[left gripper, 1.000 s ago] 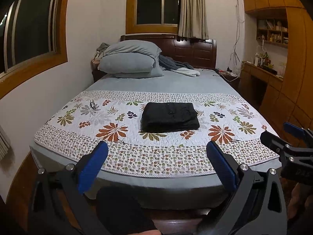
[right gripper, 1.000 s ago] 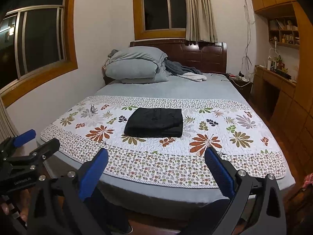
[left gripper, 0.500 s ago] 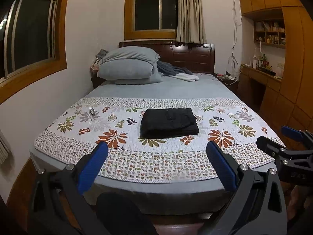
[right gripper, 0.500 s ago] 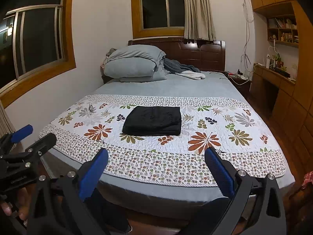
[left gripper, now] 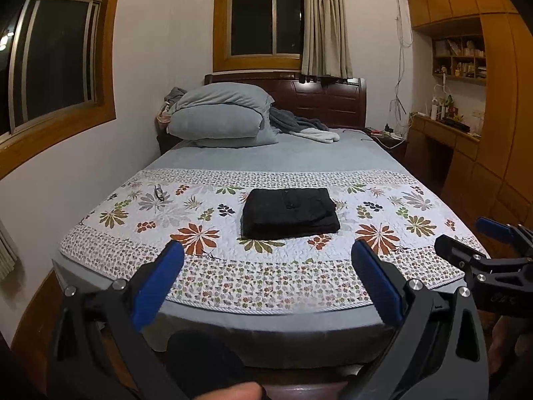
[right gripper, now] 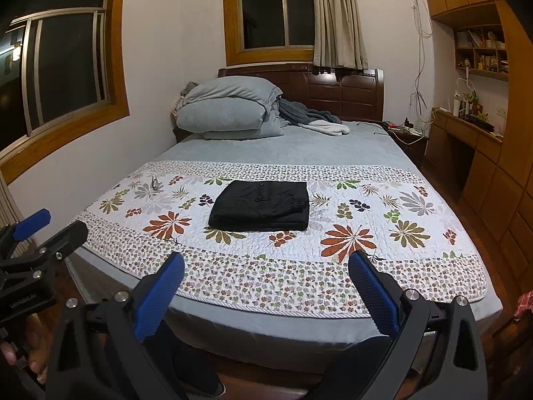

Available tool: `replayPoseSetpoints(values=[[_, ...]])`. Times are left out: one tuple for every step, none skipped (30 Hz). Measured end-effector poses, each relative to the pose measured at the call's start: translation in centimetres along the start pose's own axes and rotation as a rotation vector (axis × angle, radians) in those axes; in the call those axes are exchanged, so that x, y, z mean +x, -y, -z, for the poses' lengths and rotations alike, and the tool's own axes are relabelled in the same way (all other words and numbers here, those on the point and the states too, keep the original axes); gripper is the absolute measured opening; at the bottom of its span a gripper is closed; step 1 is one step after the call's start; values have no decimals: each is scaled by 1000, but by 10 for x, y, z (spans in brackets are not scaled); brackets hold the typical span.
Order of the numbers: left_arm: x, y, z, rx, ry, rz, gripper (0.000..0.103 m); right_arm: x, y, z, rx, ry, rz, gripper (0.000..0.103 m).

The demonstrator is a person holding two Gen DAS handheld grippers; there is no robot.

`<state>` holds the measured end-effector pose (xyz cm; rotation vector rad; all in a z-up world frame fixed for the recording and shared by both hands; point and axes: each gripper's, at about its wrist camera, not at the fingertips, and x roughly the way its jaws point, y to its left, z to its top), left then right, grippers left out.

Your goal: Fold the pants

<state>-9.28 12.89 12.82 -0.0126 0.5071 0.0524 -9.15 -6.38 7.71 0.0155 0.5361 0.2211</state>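
The black pants (left gripper: 289,211) lie folded into a compact rectangle on the floral quilt (left gripper: 200,260), in the middle of the bed; they also show in the right wrist view (right gripper: 261,205). My left gripper (left gripper: 266,260) is open and empty, held back beyond the foot of the bed. My right gripper (right gripper: 265,271) is open and empty too, well short of the pants. Each gripper appears at the edge of the other's view, the right one (left gripper: 479,243) and the left one (right gripper: 43,230).
Pillows (left gripper: 216,116) and a grey blanket (left gripper: 299,126) lie at the headboard. A pair of glasses (left gripper: 159,193) lies on the quilt's left part. A wall with a window runs along the left, wooden cabinets and a desk (right gripper: 466,130) along the right.
Both grippers have tilted up and drawn slightly back from the bed, so the pants sit lower in view. The pants have not moved and both grippers stay open.
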Motion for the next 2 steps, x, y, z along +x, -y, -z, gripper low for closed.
replayPoseSetpoints(values=[[1,0,0,-1,-2,0,100,0,0,0,-1,1,1,99],[1,-1,0,-2,-5,-1,100,0,-1,0,0,1,1,99]])
